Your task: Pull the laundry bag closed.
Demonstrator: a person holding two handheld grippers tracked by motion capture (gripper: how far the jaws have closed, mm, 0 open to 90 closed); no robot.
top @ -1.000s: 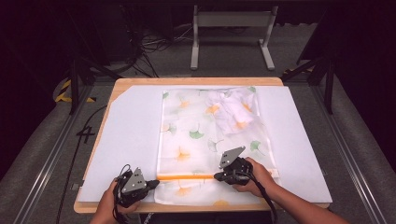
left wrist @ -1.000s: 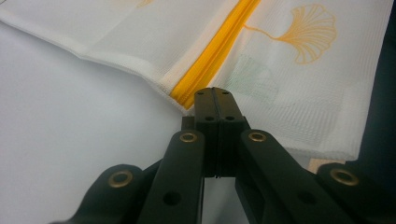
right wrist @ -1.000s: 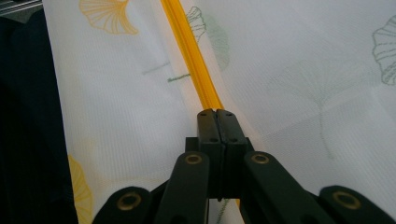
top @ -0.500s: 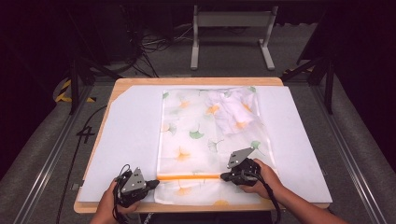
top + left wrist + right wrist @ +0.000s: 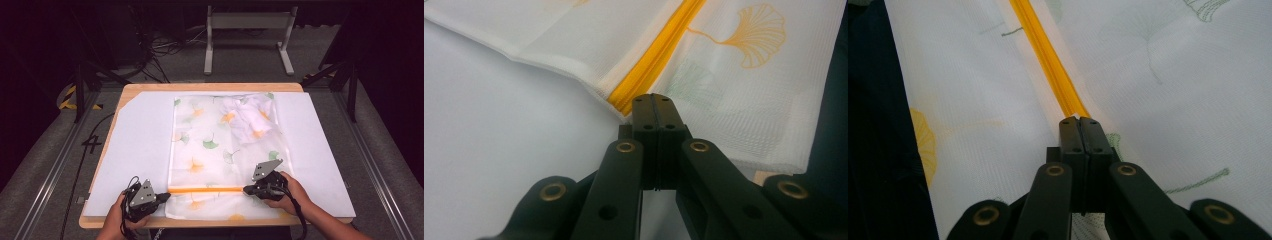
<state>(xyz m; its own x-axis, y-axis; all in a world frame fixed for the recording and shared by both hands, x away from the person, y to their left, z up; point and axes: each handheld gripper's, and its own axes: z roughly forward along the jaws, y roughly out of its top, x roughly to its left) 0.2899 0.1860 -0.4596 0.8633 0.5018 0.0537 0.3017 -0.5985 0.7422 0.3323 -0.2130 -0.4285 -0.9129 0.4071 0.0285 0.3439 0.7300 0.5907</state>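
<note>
1. On the floor far left, a dark "4" mark [image 5: 92, 144] sits beside the rail, the one bit of writing I can read.
2. Left gripper [image 5: 164, 196] is down at the near left corner of the mesh laundry bag [image 5: 215, 150], its jaws pressed together; the left gripper view puts their tips at the end of the orange zipper [image 5: 659, 55], though I cannot tell if cloth is pinched between them.
3. The bag lies flat in the middle of the white sheet [image 5: 140, 150] covering the wooden surface [image 5: 210, 87]. It is a fine waffle-weave white mesh printed with orange and green ginkgo leaves.
4. Inside the bag, far right, a crumpled pale garment [image 5: 250, 117] shows through the mesh.
5. Right gripper [image 5: 246, 189] is at the zipper's right end, jaws closed, with the orange strip running out from their tips.
</note>
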